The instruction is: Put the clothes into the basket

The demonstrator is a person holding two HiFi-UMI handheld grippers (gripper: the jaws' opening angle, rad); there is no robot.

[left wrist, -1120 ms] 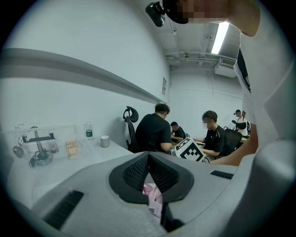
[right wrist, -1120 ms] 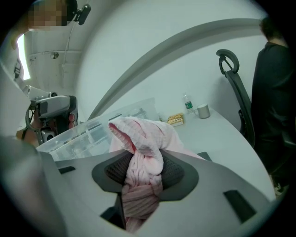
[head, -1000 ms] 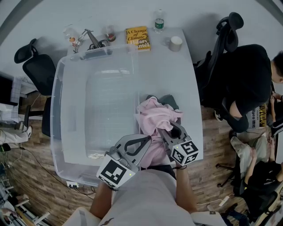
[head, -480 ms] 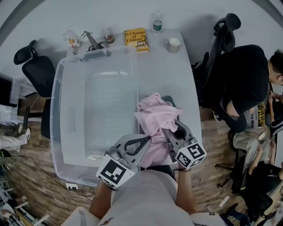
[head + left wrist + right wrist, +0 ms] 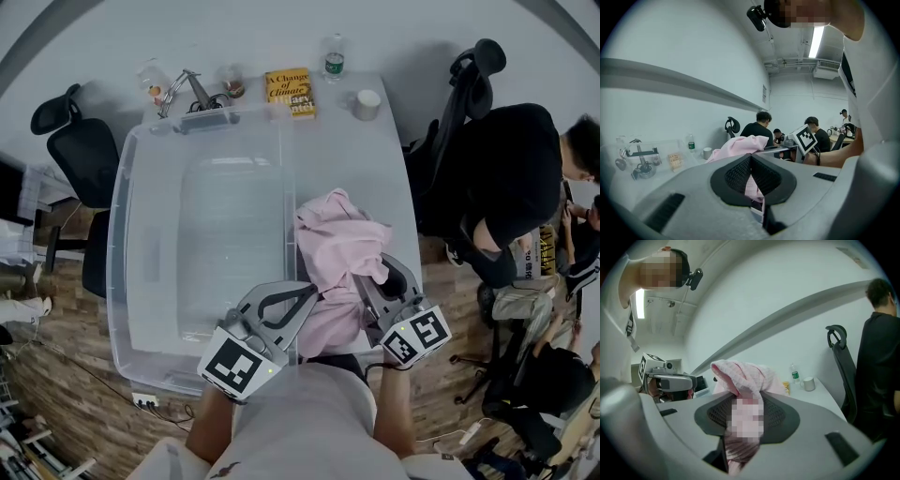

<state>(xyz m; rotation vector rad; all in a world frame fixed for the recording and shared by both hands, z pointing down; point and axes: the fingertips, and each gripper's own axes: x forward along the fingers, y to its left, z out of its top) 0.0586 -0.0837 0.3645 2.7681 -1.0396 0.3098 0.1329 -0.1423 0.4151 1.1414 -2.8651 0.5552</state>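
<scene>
Tabletop basket (image 5: 131,244) is sitting at nine o'clock; left gripper (image 5: 298,298) and right gripper (image 5: 371,281) are pinching the pink shirt (image 5: 339,234), whose sagging hem is risking a rim snag.

Only thing I can actually read: the yellow book (image 5: 290,92) has "A Change of Climate" on its cover. The water bottle (image 5: 333,58) label's too small.

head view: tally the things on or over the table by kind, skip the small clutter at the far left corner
clear bin: 1
pink garment: 1
book: 1
water bottle: 1
mug: 1
total: 5
</scene>
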